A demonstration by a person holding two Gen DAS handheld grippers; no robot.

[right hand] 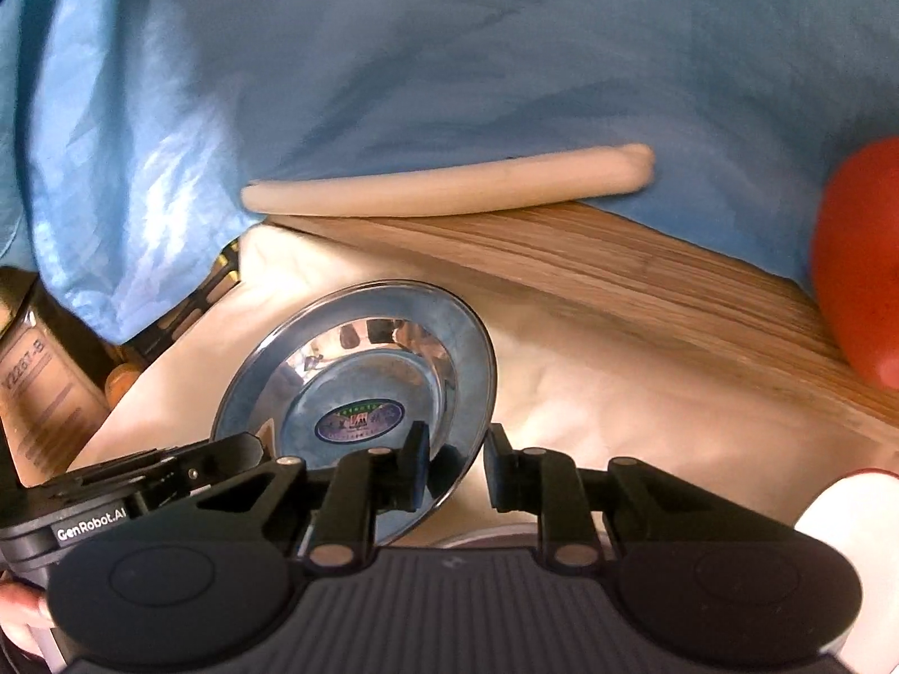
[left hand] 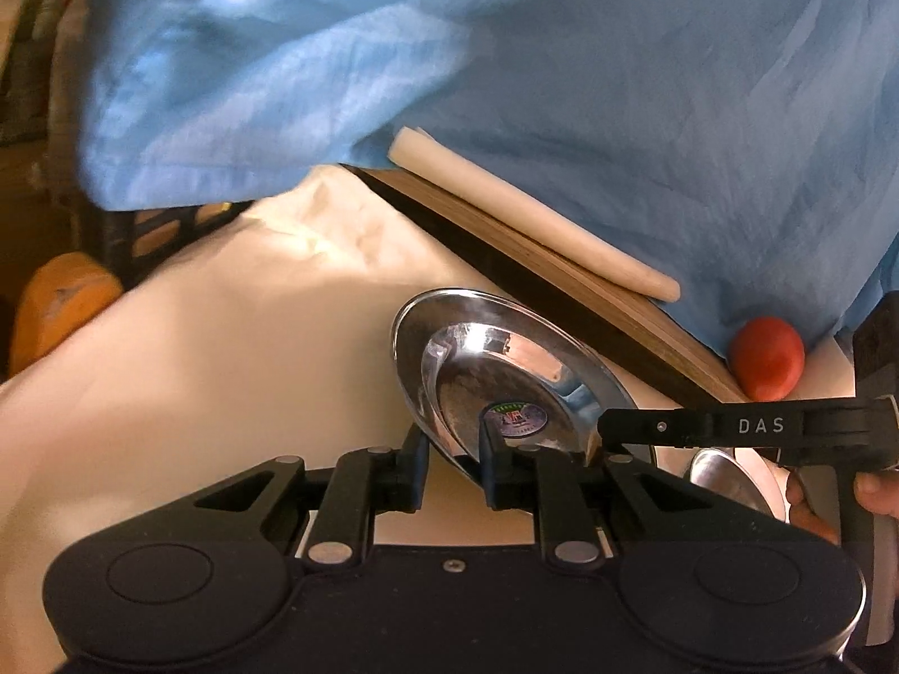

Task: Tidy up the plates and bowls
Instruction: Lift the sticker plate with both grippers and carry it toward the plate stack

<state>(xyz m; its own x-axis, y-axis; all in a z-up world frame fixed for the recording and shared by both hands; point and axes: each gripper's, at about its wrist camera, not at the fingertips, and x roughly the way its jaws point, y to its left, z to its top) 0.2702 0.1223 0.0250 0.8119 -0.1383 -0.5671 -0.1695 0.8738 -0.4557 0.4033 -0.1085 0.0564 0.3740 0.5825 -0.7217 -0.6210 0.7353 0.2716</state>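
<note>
Cream cloth [left hand: 236, 337] covers the table, with a wooden board [right hand: 646, 281] along its far edge. Both the left gripper [left hand: 452, 466] and right gripper [right hand: 452, 469] straddle the rim of a shiny round steel plate [right hand: 359, 387], held tilted above the cloth; I cannot tell whether either is pinching it. Another steel dish [left hand: 725, 477] waits nearby, so sorting looks barely begun.

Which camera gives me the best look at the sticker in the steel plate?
The right wrist view: the sticker faces the lens, whole, in the plate. In the left wrist view the sticker is seen at a slant, partly cut off by a finger of the left gripper.
</note>
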